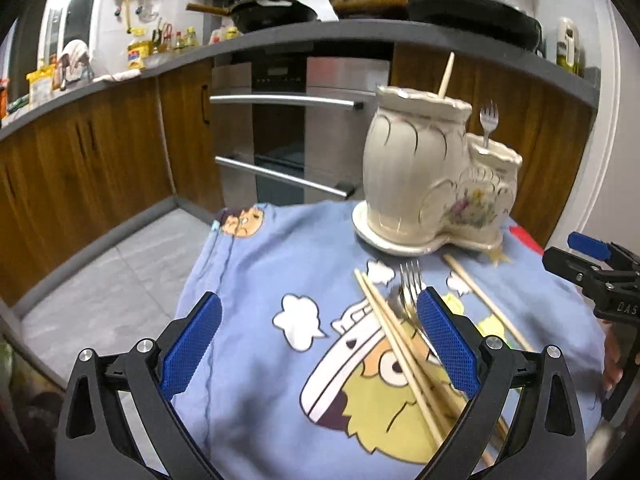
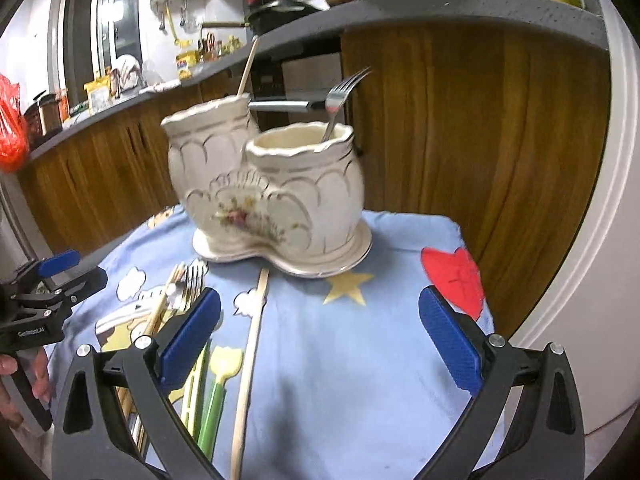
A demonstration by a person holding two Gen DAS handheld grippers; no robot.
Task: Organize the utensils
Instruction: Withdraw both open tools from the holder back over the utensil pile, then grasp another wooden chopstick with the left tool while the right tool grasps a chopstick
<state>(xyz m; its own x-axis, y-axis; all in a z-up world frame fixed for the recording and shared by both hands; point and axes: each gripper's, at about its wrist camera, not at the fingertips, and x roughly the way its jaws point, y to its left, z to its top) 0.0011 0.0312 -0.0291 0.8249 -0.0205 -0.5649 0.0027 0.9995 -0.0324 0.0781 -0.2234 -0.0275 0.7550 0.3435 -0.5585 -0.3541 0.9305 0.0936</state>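
Left gripper jaws wide, empty; risk: crossed chopsticks overlie the fork, so closing could drag both or scatter them; pile sits by its right finger, not between; ceramic holder beyond on the surface; right gripper wide, empty, single chopstick between its jaws.

The left gripper has 2 matte black arms with triangular cut-outs, silver round screws at the pivots and blue cross-hatched pads. The right gripper is built the same: black frame, silver screws, blue textured pads. Seen from the other's camera, each black body carries small white lettering, with bare skin of a hand beside it.
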